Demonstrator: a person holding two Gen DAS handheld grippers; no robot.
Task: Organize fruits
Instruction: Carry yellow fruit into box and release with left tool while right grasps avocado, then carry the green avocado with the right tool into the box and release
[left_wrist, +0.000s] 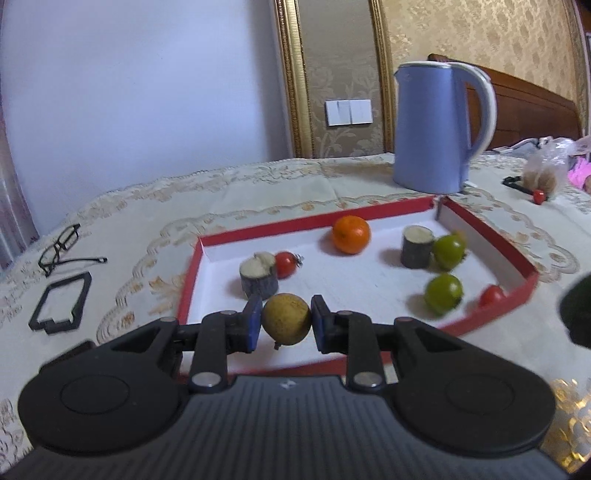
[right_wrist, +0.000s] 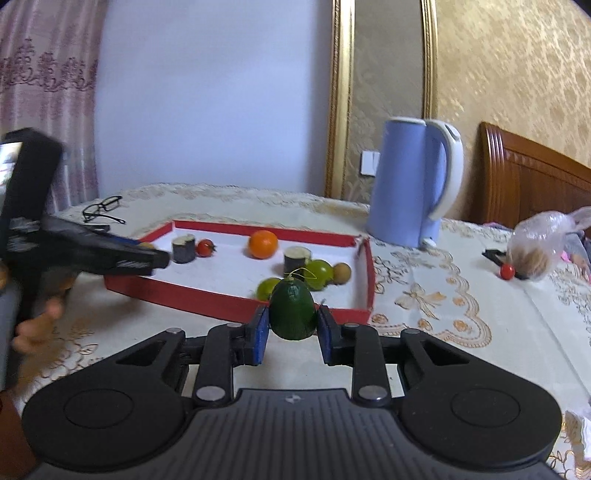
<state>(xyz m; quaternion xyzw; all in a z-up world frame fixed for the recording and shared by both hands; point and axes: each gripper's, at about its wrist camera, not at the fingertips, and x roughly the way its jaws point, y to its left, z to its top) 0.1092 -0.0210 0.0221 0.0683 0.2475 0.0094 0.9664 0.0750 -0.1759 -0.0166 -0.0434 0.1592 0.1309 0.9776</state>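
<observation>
1. Kettle (left_wrist: 439, 129) stands behind the tray (left_wrist: 192, 280)
2. Tray holds an orange (left_wrist: 351, 235) and other fruit
3. Right gripper (right_wrist: 292, 325) is clamped on an avocado (right_wrist: 292, 314), before the tray
4. Left gripper (left_wrist: 286, 325) is clamped on a longan (left_wrist: 286, 319), over the tray's near edge

Non-task clutter on embroidered tablecloth (left_wrist: 258, 192)
Blue kettle (left_wrist: 436, 129) upright behind the tray; glasses (left_wrist: 61, 245) and black frame (left_wrist: 61, 302) far left; plastic bag (right_wrist: 539, 240) far right, wall switch (left_wrist: 349, 112) behind.

Tan longan (left_wrist: 286, 319) gripped, dark-green fruit (right_wrist: 292, 314) gripped
</observation>
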